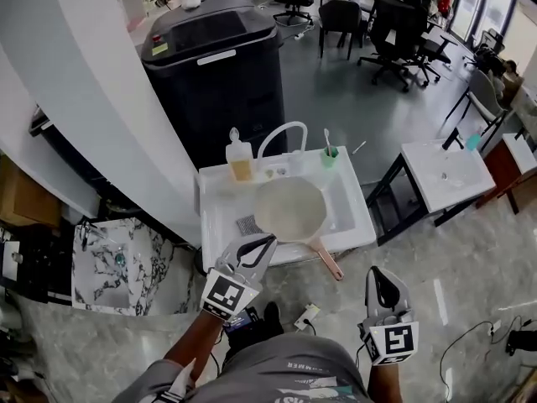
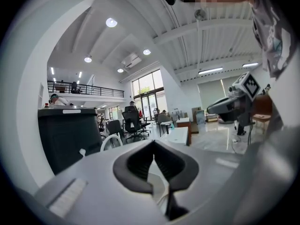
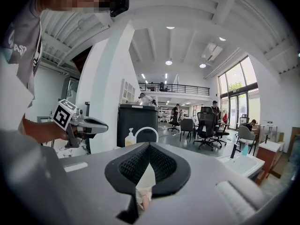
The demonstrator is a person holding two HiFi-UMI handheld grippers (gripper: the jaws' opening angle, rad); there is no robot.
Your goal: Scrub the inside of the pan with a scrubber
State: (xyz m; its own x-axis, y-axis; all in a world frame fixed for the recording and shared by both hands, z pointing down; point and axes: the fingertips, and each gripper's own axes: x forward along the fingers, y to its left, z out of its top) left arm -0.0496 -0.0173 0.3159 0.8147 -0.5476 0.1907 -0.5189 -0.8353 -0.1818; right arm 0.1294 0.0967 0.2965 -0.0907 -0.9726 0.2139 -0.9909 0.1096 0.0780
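Note:
In the head view a cream pan (image 1: 289,209) with a pink handle (image 1: 327,261) lies in the white sink (image 1: 354,212). A small grey scrubber (image 1: 247,225) rests on the sink's bottom, just left of the pan. My left gripper (image 1: 270,238) hovers at the sink's front edge, close to the scrubber, shut and empty. My right gripper (image 1: 377,272) is lower right, off the sink and over the floor, also shut with nothing in it. The left gripper view shows the jaws (image 2: 153,142) closed tip to tip, and the right gripper view shows the same (image 3: 149,145).
A soap bottle (image 1: 239,159), a curved white faucet (image 1: 281,138) and a green cup (image 1: 329,155) stand along the sink's back. Behind it is a black bin (image 1: 214,65). A second white sink stand (image 1: 445,175) is to the right, a marble-topped table (image 1: 117,263) to the left, and office chairs (image 1: 394,28) farther back.

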